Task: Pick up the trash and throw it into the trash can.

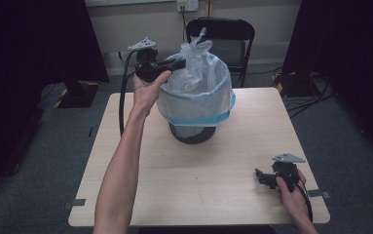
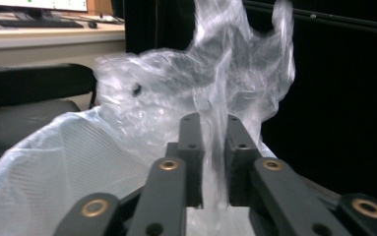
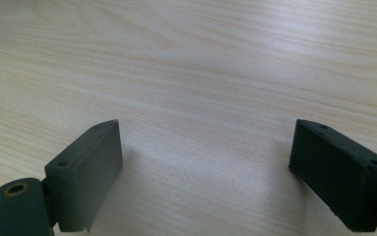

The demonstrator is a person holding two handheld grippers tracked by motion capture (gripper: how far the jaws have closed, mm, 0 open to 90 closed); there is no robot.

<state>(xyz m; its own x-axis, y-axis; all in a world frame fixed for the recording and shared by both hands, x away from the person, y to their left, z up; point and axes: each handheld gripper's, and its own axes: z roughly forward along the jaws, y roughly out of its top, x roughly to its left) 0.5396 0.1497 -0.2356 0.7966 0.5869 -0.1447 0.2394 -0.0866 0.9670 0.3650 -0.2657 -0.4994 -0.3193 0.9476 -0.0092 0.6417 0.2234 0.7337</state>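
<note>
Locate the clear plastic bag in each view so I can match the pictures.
High view: clear plastic bag upper centre, rising from the lined bin, pinched by the left tongs.
Left gripper view: bag centre, a strip of it running down between the shut jaws.
Right gripper view: not in it; open jaws over the table.
Shared landmark: the black chair.
</note>
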